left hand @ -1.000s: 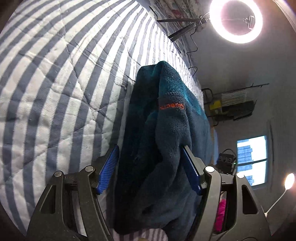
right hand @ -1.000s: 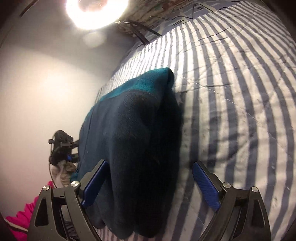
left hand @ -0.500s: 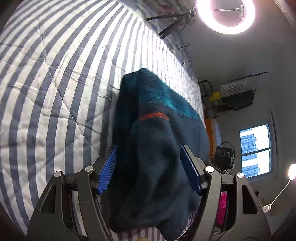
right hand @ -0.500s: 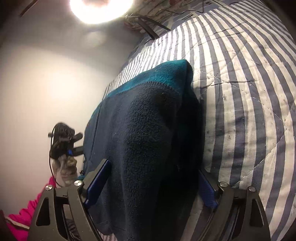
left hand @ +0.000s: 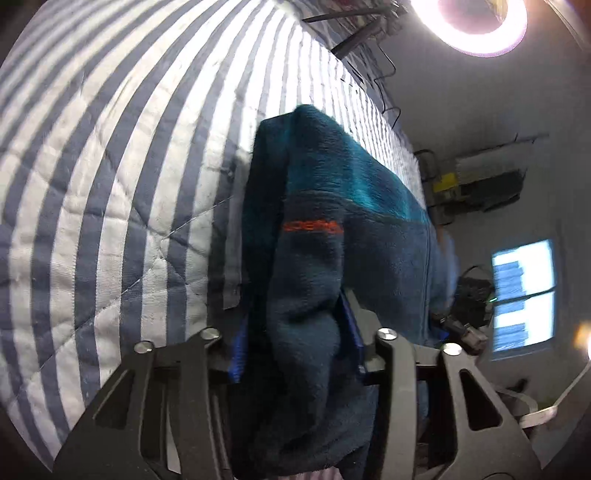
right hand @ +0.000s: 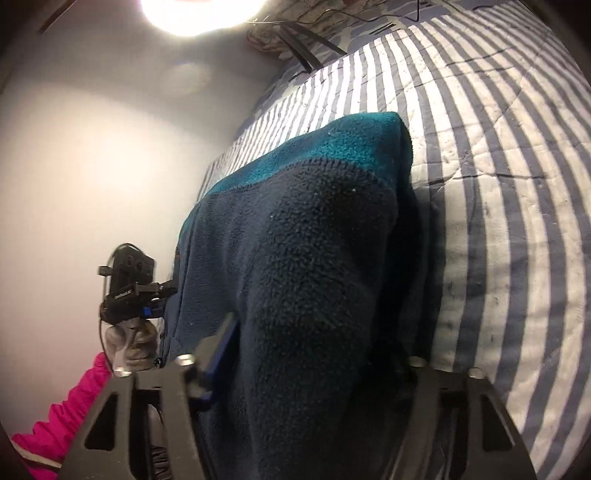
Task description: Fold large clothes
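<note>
A folded navy fleece jacket (left hand: 325,266) with a teal band and an orange logo lies on the striped bed. It also fills the right wrist view (right hand: 314,258). My left gripper (left hand: 295,343) is shut on the near edge of the fleece, its blue pads pressed into the thick fabric. My right gripper (right hand: 314,354) is shut on the other near corner of the fleece; its right finger is mostly hidden by cloth. The left gripper also shows in the right wrist view (right hand: 129,291), held by a gloved hand.
The blue and white striped quilt (left hand: 110,184) covers the bed. A ring light (left hand: 472,26) on a tripod stands past the far end. A window (left hand: 524,295) and shelf are on the wall. A pink garment (right hand: 66,417) lies at lower left.
Both grippers have closed from open onto the near edge of the fleece. Both have moved in closer to the garment.
</note>
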`<state>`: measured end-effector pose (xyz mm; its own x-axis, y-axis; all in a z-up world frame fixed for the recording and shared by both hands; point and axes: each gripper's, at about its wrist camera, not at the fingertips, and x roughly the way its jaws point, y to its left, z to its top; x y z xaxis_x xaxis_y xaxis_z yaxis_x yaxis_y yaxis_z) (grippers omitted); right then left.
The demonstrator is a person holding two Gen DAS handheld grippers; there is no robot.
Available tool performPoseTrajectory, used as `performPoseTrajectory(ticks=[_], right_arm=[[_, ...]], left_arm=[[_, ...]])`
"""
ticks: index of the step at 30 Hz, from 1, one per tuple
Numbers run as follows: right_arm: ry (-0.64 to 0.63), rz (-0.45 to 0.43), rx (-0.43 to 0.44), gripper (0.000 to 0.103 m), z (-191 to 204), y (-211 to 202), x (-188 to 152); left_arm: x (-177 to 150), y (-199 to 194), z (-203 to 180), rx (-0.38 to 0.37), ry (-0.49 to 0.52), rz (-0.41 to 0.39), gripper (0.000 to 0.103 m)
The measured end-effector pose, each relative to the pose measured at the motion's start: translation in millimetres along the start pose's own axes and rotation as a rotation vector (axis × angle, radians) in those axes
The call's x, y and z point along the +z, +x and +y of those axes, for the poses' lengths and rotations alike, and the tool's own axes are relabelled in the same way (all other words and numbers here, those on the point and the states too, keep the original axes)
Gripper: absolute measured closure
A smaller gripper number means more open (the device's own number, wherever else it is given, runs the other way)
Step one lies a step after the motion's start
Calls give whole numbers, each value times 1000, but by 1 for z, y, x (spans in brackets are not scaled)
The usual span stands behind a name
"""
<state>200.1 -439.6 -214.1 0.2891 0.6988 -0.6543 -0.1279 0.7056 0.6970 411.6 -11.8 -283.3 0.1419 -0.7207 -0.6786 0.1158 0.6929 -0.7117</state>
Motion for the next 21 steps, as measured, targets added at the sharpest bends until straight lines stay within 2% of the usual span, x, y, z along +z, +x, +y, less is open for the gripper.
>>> performPoseTrajectory(ticks=[2, 4, 9, 15, 21], right_arm=[[-21, -4, -34, 54, 6, -3, 0], [-60, -3, -100, 59, 22, -4, -1], [-184, 2, -265, 66, 66, -6, -1], [-340, 9, -442, 69, 104, -16, -4], [-377, -35, -547, 70, 96, -55, 15]], left_arm=[[-2, -4, -16, 66, 66, -16, 73], [-7, -8, -34, 130, 138, -33, 78], [-19, -15, -73, 206, 268, -67, 82], [-24, -20, -108, 193, 329, -75, 84], [-8, 7, -148, 156, 384, -73, 85]])
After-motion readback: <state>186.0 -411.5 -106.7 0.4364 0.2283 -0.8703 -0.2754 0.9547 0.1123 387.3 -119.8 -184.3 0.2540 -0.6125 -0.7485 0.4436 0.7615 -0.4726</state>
